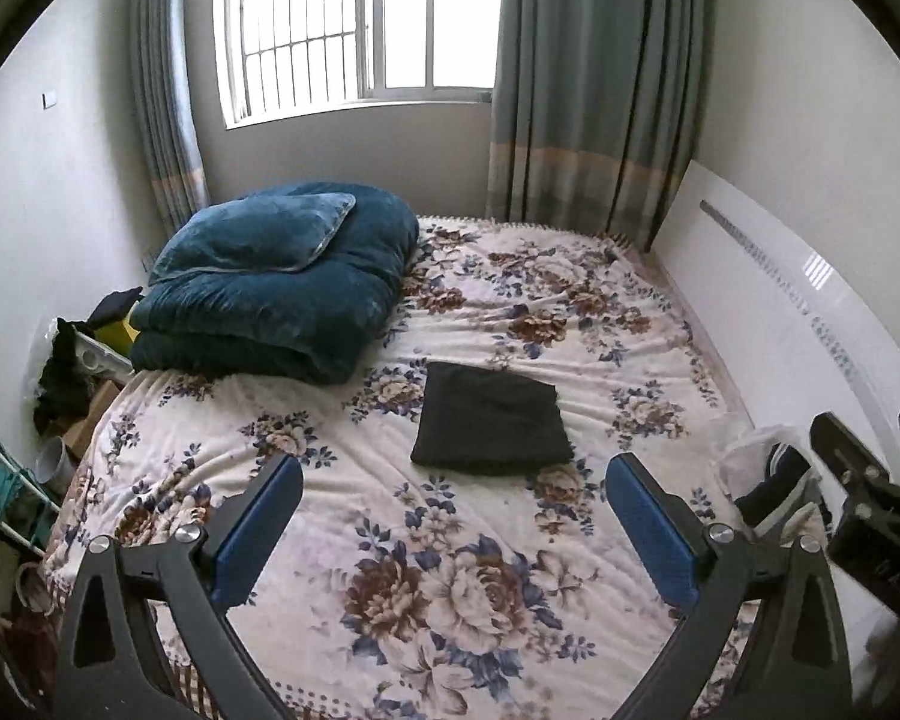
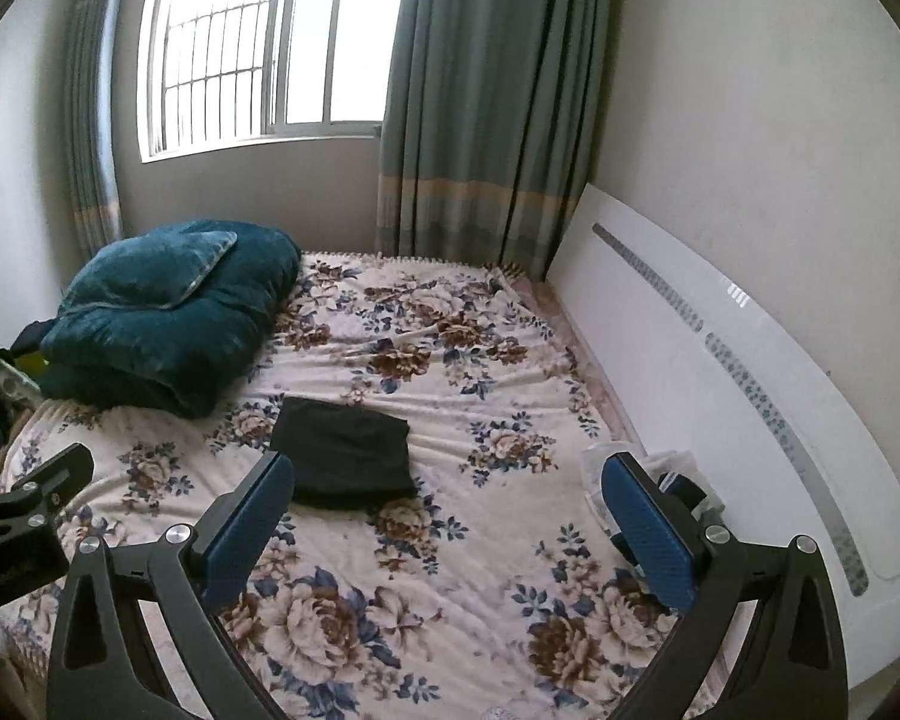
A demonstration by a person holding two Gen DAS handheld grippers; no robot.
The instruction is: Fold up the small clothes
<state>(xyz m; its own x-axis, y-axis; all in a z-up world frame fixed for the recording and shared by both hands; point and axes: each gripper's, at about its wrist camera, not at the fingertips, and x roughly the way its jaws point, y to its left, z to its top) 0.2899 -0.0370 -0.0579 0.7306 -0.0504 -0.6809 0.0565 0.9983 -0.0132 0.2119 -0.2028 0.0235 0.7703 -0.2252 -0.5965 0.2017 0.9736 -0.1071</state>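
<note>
Bedspread (image 1: pixel 486 600), floral, carries everything. Teal quilt (image 1: pixel 282 288) is stacked at its far left corner. Black folded garment (image 1: pixel 491 420) lies flat near the middle, roughly square, its slightly longer axis running toward the window. White bag of clothes (image 1: pixel 756 468) sits at the right edge. Left gripper (image 1: pixel 453 510) and right gripper (image 2: pixel 447 507) hover with fingers spread, empty. Judged step: one fold complete; next, fetch another item from the bag.
</note>
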